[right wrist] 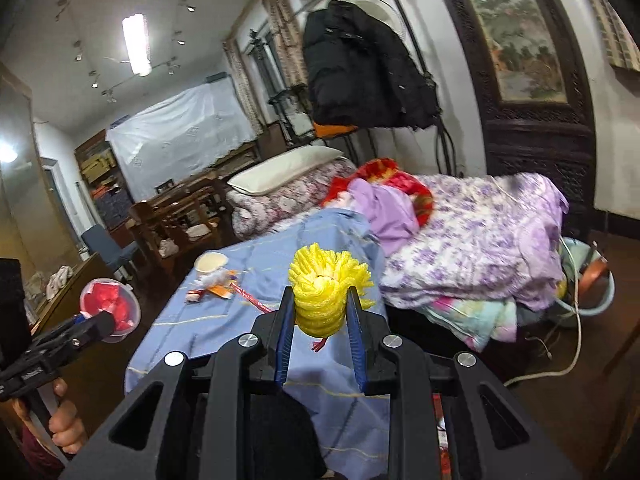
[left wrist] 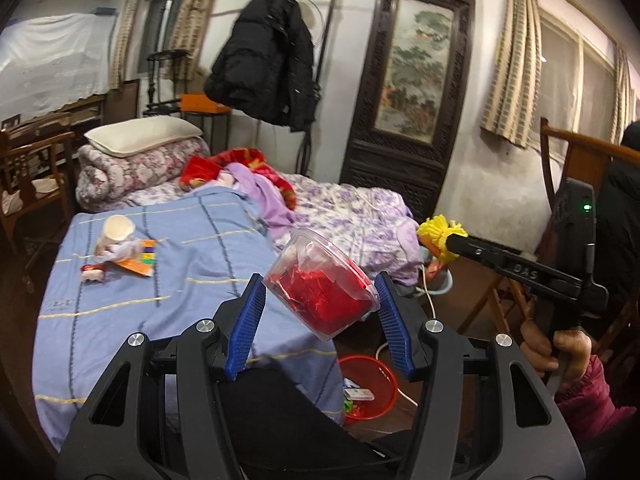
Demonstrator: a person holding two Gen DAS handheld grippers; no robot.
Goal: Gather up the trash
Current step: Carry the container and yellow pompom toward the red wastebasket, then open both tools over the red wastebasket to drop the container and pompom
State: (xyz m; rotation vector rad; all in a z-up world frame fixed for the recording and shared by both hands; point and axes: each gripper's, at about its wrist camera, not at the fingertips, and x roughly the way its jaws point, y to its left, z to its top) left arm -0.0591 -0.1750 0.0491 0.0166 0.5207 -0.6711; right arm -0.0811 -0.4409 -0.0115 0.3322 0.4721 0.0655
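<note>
While both hang over the bed (left wrist: 120,320) | left hand-held gripper (left wrist: 320,312) pinches clear tub (left wrist: 320,284) (red scraps inside) | right hand-held gripper (right wrist: 320,312) pinches yellow foam net (right wrist: 320,296)

Raised letters "DAS" stand on the right gripper (left wrist: 442,242) body.

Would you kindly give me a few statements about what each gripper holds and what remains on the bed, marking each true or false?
1. The left gripper holds a clear plastic tub of red scraps. True.
2. The right gripper is open and holds nothing. False: it is shut on a yellow foam net sleeve.
3. A red plastic basin sits on the floor beside the bed. True.
4. The blue striped bedsheet is free of litter. False: a white paper cup and wrappers lie on it.
</note>
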